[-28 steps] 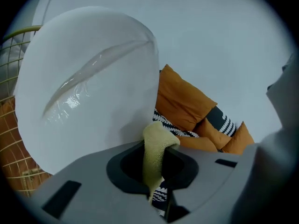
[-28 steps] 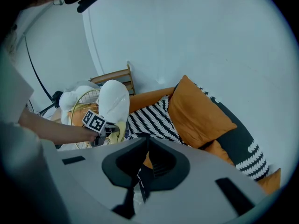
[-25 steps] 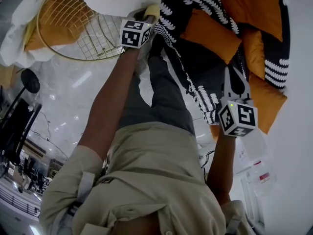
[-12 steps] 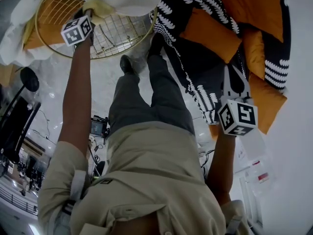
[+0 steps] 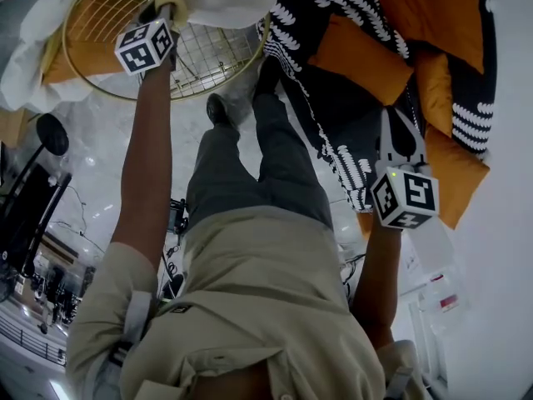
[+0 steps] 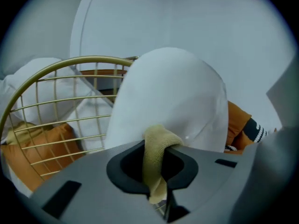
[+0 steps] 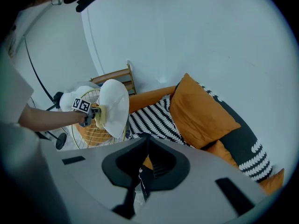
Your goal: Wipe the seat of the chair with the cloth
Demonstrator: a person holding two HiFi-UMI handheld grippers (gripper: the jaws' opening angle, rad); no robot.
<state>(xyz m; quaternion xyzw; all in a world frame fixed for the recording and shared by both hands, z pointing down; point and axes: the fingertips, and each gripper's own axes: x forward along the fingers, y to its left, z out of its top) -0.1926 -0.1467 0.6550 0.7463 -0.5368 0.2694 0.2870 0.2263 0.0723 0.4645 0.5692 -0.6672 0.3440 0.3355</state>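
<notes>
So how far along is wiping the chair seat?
Done: the cloth is grasped in the jaws of the left gripper. In hand: it is against the white seat of the chair. Left: the wiping itself; I can't tell how much is covered. The right gripper is shut and empty.

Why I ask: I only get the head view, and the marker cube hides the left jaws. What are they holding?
Observer: The left gripper is shut on a pale yellow terry cloth.
Operator: Is the cloth on the chair?
Observer: The right gripper view shows it against the white rounded chair shell, which sits on the gold wire frame.
Operator: And the right gripper?
Observer: The right gripper is shut with nothing between its jaws, and it points toward the orange cushion.
</notes>
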